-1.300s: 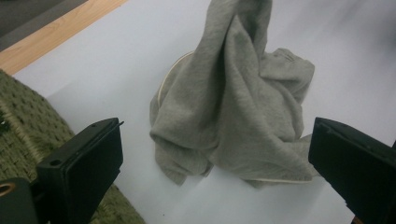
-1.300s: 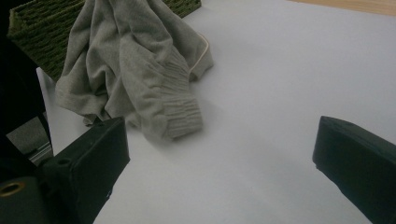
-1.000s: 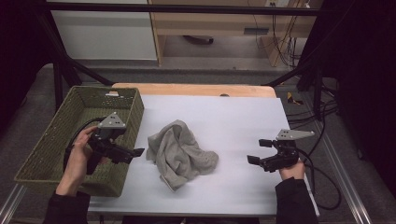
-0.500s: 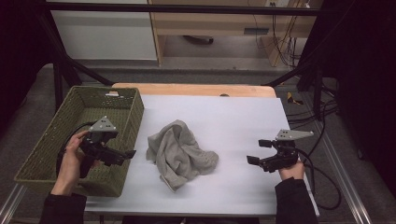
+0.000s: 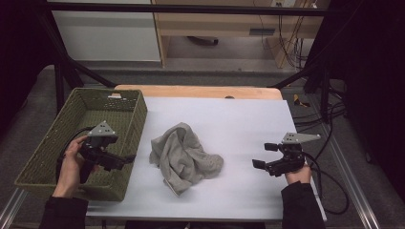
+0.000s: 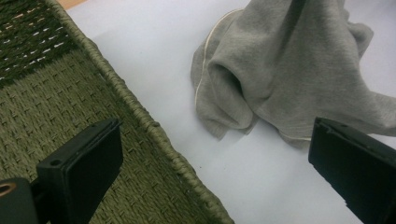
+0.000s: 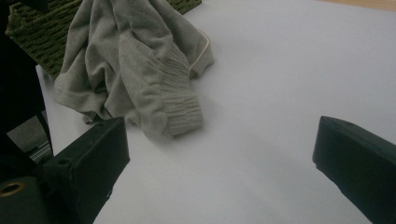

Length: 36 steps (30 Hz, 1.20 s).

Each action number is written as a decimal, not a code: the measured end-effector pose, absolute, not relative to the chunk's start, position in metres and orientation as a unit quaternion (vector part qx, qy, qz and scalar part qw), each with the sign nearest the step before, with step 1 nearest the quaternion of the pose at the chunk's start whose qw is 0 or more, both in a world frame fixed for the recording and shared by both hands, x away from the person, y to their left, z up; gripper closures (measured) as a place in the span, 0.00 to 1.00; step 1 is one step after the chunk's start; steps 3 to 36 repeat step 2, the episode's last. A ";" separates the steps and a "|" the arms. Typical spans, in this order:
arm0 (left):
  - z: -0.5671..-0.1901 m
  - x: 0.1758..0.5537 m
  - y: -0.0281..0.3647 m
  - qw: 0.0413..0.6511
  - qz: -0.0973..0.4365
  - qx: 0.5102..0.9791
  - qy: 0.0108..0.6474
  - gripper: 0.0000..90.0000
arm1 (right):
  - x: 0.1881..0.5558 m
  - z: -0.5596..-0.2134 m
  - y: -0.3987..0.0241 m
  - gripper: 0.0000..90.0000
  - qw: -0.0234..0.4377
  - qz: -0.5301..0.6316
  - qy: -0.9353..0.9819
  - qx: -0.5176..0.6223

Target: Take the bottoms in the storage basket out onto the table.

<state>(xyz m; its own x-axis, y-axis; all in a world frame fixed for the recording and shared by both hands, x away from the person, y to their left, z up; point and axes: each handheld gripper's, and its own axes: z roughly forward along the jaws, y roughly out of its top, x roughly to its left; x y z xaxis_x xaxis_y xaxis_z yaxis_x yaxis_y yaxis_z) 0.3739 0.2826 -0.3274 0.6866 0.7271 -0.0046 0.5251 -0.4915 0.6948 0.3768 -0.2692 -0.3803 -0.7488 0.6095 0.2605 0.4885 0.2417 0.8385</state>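
The grey garment [image 5: 184, 155] lies crumpled near the middle of the white surface [image 5: 239, 119], just beside the green basket [image 5: 57, 143] at the left edge. The right gripper view shows a ribbed cuff [image 7: 182, 109]; the high view does not. Its long axis seems to run toward the front edge. Left gripper [image 5: 128, 158] and right gripper [image 5: 262, 155] have jaws wide apart, holding nothing.

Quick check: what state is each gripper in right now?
Left gripper: open, empty, over the basket.
Right gripper: open, empty, beside the grey garment.
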 end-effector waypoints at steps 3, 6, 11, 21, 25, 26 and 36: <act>-0.328 0.374 0.283 0.344 0.147 0.850 0.370 0.03 | 0.377 -0.380 -0.269 0.05 0.059 0.508 0.785 0.349; -0.328 0.374 0.283 0.344 0.147 0.850 0.370 0.03 | 0.377 -0.380 -0.269 0.05 0.059 0.508 0.785 0.349; -0.328 0.374 0.283 0.344 0.147 0.850 0.370 0.03 | 0.377 -0.380 -0.269 0.05 0.059 0.508 0.785 0.349; -0.328 0.374 0.283 0.344 0.147 0.850 0.370 0.03 | 0.377 -0.380 -0.269 0.05 0.059 0.508 0.785 0.349; -0.328 0.374 0.283 0.344 0.147 0.850 0.370 0.03 | 0.377 -0.380 -0.269 0.05 0.059 0.508 0.785 0.349; -0.328 0.374 0.283 0.344 0.147 0.850 0.370 0.03 | 0.377 -0.380 -0.269 0.05 0.059 0.508 0.785 0.349; -0.328 0.374 0.283 0.344 0.147 0.850 0.370 0.03 | 0.377 -0.380 -0.269 0.05 0.059 0.508 0.785 0.349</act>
